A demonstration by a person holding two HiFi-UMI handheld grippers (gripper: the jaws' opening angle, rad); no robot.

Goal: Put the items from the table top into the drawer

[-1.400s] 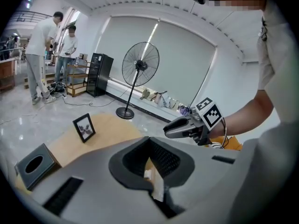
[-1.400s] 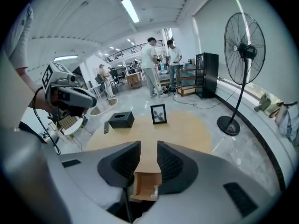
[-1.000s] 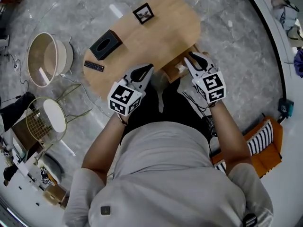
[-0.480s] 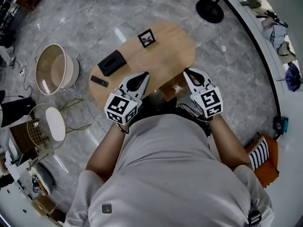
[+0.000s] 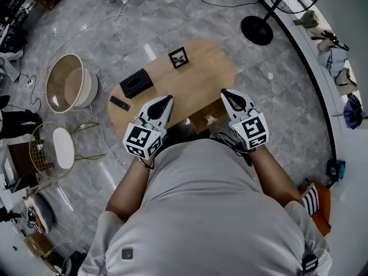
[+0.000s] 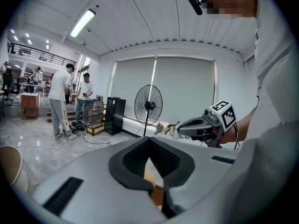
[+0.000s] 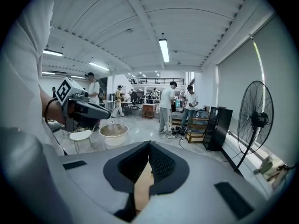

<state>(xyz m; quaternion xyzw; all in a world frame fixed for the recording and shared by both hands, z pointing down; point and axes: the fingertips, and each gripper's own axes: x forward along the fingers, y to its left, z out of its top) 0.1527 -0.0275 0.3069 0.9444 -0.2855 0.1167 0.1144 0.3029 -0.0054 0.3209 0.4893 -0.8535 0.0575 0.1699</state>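
A black tissue box [image 5: 135,83], a black remote [image 5: 119,103] and a small framed picture [image 5: 178,57] lie on the oval wooden table [image 5: 201,68]. The drawer [image 5: 208,118] stands pulled out at the table's near edge, its contents unclear. My left gripper [image 5: 167,98] hangs high above the near left edge, shut and empty. The right gripper [image 5: 224,91] hovers above the drawer, also shut with nothing in it. In the left gripper view the jaws [image 6: 149,139] meet at their tips; in the right gripper view the right jaws [image 7: 149,143] meet too.
A round beige tub [image 5: 66,82] and a wire stool with a white seat [image 5: 57,148] stand left of the table. A fan's round base [image 5: 257,30] is at the far right. Several people stand by shelves in the background [image 7: 167,107].
Both grippers have risen from the drawer and table edge, and the head view has pulled back from the table. The right jaws have closed.
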